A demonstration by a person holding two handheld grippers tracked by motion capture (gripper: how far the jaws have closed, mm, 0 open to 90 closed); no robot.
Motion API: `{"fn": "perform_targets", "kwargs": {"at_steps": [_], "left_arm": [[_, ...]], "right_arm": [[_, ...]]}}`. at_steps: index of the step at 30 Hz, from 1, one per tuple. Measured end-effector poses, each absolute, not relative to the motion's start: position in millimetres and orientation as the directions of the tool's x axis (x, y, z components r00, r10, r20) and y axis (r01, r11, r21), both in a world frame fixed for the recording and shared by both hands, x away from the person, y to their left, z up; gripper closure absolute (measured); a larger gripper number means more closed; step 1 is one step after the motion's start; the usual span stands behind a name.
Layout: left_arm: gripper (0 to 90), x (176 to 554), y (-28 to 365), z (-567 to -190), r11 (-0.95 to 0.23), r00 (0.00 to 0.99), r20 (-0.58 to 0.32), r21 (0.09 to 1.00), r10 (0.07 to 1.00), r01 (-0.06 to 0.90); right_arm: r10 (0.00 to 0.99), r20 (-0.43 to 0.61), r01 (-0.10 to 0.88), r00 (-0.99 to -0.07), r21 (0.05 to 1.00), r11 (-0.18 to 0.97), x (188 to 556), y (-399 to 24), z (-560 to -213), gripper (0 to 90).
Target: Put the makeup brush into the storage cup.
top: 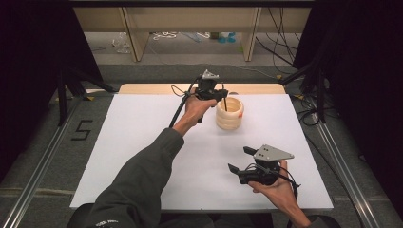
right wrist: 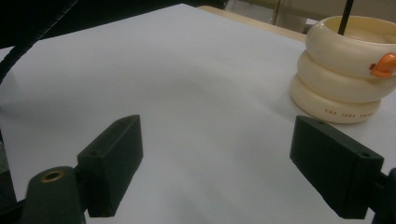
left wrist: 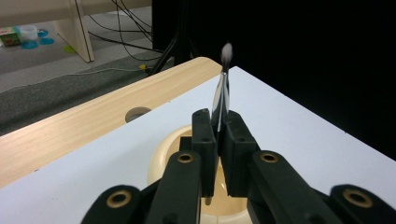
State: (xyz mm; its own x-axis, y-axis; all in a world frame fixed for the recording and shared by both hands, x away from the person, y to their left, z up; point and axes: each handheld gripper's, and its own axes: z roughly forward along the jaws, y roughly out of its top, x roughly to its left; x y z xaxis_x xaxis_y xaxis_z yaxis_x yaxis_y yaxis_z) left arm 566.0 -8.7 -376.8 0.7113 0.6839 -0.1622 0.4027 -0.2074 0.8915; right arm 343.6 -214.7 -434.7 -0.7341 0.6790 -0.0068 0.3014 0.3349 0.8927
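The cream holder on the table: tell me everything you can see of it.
The cream holder looks like three stacked rounded rings of glossy ceramic or plastic, open at the top, with an orange beak-like knob and small orange lettering on its lowest ring. It stands upright on the white table, toward the far edge. The left gripper holds a thin brush whose lower end dips inside.

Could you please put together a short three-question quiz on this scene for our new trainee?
1. True or false: the right gripper is clamped on the cream cup.
2. What does the left gripper hold? A) a thin brush B) a spoon C) a cable
3. Fill in: the brush's lower end hangs over the mouth of the ____.

Key:
1. False; its jaws stand open over the white table, apart from the cup.
2. A
3. cup
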Motion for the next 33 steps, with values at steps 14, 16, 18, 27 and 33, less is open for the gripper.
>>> {"fn": "perform_targets", "kwargs": {"at_steps": [14, 16, 18, 27, 33], "left_arm": [[83.8, 565, -11, -391, -0.19, 0.707, -0.189, 0.887, 0.682, 0.421], [79.7, 565, -11, -391, -0.185, 0.704, -0.199, 0.884, 0.682, 0.429], [66.3, 564, -11, -390, -0.18, 0.695, -0.2, 0.883, 0.69, 0.433], [30.5, 555, 8, -372, -0.186, 0.65, -0.14, 0.894, 0.747, 0.407], [27.4, 549, 25, -367, -0.156, 0.636, -0.166, 0.895, 0.754, 0.418]], "right_arm": [[0.674, -0.001, 0.294, -0.739, 0.9, 0.323, 344, -214, -436, 18.0], [0.677, -0.005, 0.301, -0.736, 0.893, 0.334, 343, -214, -435, 18.1], [0.678, -0.008, 0.3, -0.735, 0.893, 0.336, 344, -215, -435, 18.1], [0.68, -0.003, 0.289, -0.733, 0.904, 0.315, 345, -213, -437, 18.0], [0.679, 0.0, 0.296, -0.734, 0.899, 0.321, 345, -214, -437, 17.9]]}}
